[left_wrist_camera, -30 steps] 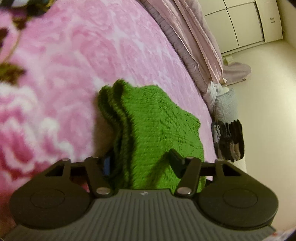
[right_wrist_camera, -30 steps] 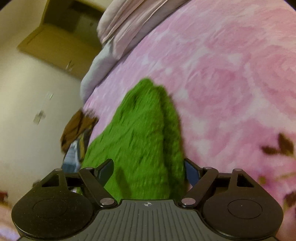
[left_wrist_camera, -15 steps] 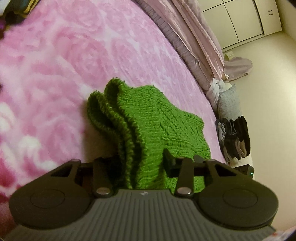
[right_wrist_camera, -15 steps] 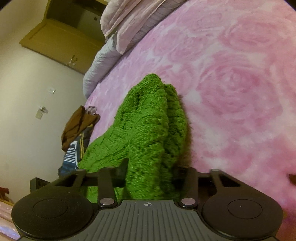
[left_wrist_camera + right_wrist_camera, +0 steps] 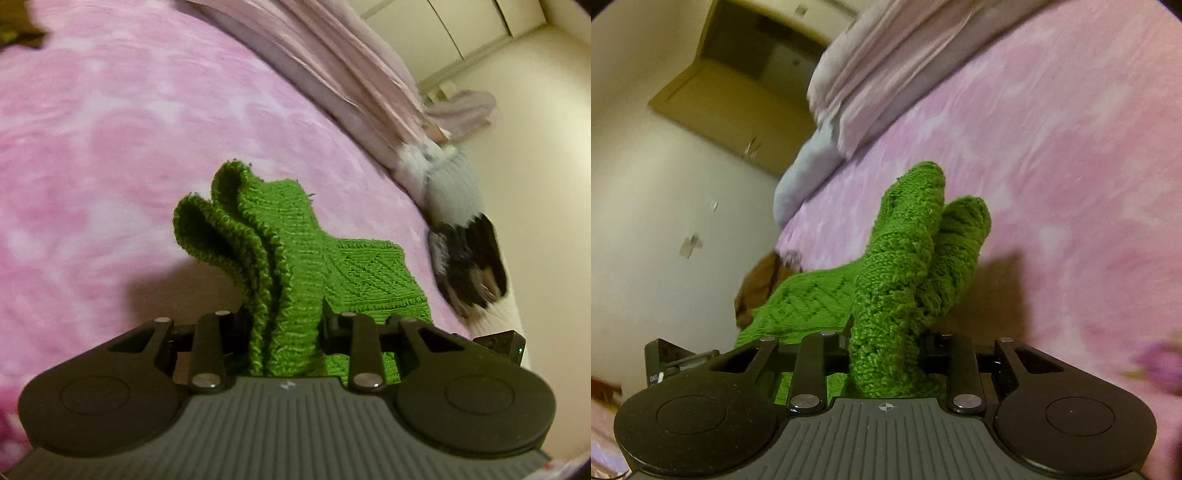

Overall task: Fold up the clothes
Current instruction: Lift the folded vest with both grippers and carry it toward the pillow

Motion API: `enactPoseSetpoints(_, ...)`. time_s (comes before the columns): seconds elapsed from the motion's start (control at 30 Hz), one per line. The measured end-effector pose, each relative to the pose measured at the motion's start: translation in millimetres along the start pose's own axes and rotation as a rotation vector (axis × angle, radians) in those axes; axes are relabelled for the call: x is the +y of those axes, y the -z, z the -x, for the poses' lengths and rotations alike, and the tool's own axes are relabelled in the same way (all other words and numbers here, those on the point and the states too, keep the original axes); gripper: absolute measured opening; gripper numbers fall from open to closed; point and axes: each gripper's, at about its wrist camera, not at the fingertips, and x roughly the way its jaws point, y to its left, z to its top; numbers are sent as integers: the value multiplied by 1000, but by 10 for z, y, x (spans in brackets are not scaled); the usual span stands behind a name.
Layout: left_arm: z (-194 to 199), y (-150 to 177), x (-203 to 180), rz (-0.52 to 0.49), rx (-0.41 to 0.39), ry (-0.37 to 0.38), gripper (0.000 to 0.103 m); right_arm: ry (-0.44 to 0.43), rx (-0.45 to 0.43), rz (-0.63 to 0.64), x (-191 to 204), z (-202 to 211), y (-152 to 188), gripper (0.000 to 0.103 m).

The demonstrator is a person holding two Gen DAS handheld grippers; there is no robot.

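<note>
A green knit garment (image 5: 288,240) lies on the pink rose-patterned blanket (image 5: 110,147), with its near end bunched into several folds. My left gripper (image 5: 284,325) has its jaws closing, and the folds are pinched between its pads and lifted clear of the blanket. In the right wrist view the same garment (image 5: 905,266) rises in thick rolled folds. My right gripper (image 5: 886,343) is also closing and holds those folds off the blanket (image 5: 1071,184), with a shadow beneath. The rest of the garment trails flat toward the bed edge.
A pale pink quilt (image 5: 332,66) is heaped along the far side of the bed. Past the bed edge lie dark clothes (image 5: 469,266) and a brown heap (image 5: 757,288). White wardrobe doors (image 5: 461,33) and a wooden cabinet (image 5: 738,85) stand at the walls.
Both pairs of jaws have narrowed from wide apart onto the bunched knit. Both grippers have risen, lifting the folded end off the blanket, and a shadow now shows under it.
</note>
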Motion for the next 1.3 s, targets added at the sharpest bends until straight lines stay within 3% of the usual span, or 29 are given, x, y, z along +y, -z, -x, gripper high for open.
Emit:
enactPoseSetpoints(0.4, -192, -689, -2271, -135, 202, 232, 27, 211, -272, -117, 1049, 2254, -724, 25)
enactPoseSetpoints(0.6, -688, -764, -3407, -252, 280, 330, 27, 275, -427, -160, 1077, 3123, -980, 25)
enactPoseSetpoints(0.8, -1441, -570, -4454, -314, 287, 384, 27, 289, -505, -147, 521, 4059, -1505, 25)
enactPoseSetpoints(1.07, -2700, -185, -5899, -257, 199, 353, 27, 268, -426, -93, -675, 5243, -2994, 25)
enactPoseSetpoints(1.3, -3859, -301, -7003, -252, 137, 360, 27, 258, -417, -13, -1491, 5995, -4241, 25)
